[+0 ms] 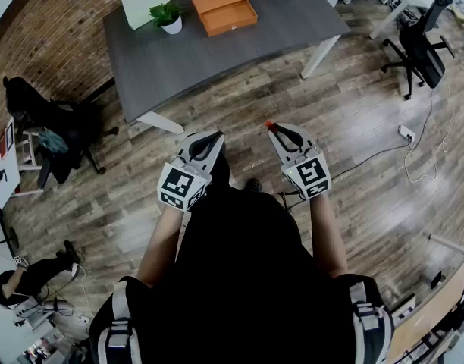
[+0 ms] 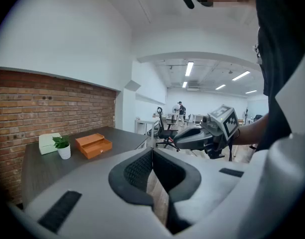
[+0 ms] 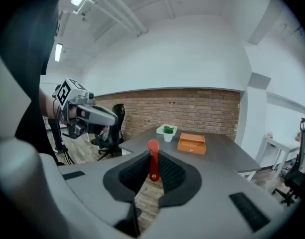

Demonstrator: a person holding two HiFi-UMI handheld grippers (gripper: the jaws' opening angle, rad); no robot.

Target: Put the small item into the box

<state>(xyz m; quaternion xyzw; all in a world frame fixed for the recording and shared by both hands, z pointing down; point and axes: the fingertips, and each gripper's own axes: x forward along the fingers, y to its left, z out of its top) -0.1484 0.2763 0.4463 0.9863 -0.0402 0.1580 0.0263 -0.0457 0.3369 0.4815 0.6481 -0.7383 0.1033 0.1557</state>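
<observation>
My right gripper (image 1: pixel 273 130) (image 3: pixel 152 159) is shut on a small red item (image 3: pixel 153 165), a flat strip with a round end that sticks up past the jaws; its tip (image 1: pixel 268 125) shows red in the head view. My left gripper (image 1: pixel 216 137) (image 2: pixel 152 152) is shut with nothing between its jaws. Both are held in front of the person, above the wooden floor, well short of the table. The orange box (image 1: pixel 223 8) (image 3: pixel 192 143) (image 2: pixel 93 145) lies on the dark grey table (image 1: pixel 277 21), its shallow tray open upward.
A small potted plant (image 1: pixel 167 16) and a pale green box (image 1: pixel 144 2) stand left of the orange box. Black office chairs (image 1: pixel 418 44) (image 1: pixel 58 123) flank the table. A cable and floor socket (image 1: pixel 406 133) lie on the right. A brick wall (image 1: pixel 42 36) runs behind.
</observation>
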